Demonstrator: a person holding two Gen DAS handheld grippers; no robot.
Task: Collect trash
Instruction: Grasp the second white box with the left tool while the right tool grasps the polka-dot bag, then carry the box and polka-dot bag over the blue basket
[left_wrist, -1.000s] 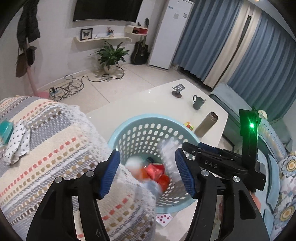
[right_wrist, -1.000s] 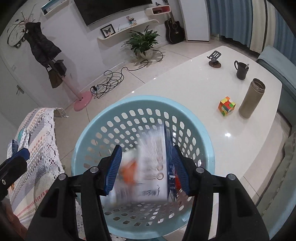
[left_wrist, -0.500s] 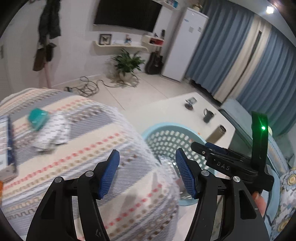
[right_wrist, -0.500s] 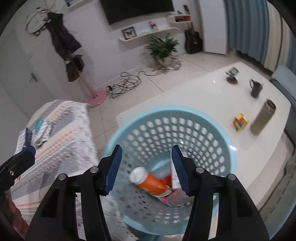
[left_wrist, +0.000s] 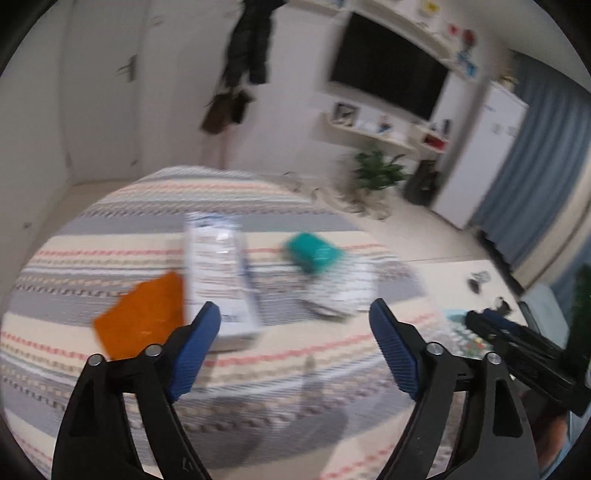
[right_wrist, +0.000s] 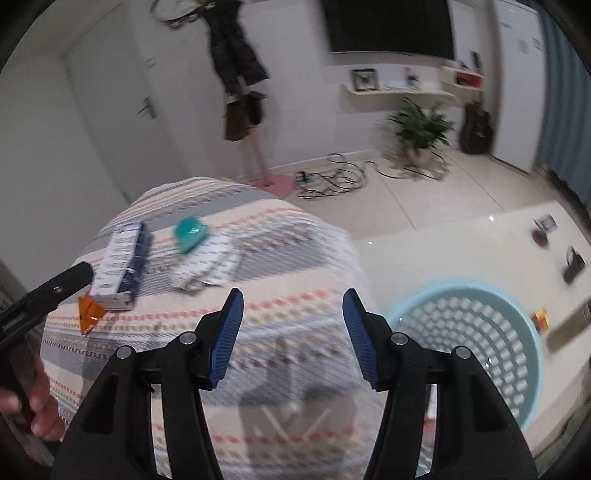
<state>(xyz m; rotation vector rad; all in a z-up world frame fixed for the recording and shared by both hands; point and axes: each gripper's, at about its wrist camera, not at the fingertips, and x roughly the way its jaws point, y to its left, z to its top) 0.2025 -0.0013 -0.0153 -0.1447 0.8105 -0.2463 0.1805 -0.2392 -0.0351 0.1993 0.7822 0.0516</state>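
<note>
A striped woven cover (left_wrist: 258, 387) fills most of both views, draped over a rounded seat, its surface dropping away at the near and right edges; bare cloth lies open in front of both tools. To its right stands the white table (right_wrist: 461, 236), and against the cover's right edge sits the light blue perforated basket (right_wrist: 480, 332); its inside is blurred and what it holds cannot be told.

On the cover, the white and blue carton (left_wrist: 221, 280) lies flat, its long axis running away from the left wrist camera, near end just beyond the left finger pad. An orange wrapper (left_wrist: 144, 314) lies flat, touching the carton's left side. Right of the carton a teal object (left_wrist: 314, 253) rests on a crumpled white dotted packet (left_wrist: 343, 291).

The left gripper (left_wrist: 295, 350) has just been spreading its jaws and stands wide, nothing between them. The right gripper (right_wrist: 291, 332) has also just been opening, at a middling gap, empty, over bare cover left of the basket
</note>
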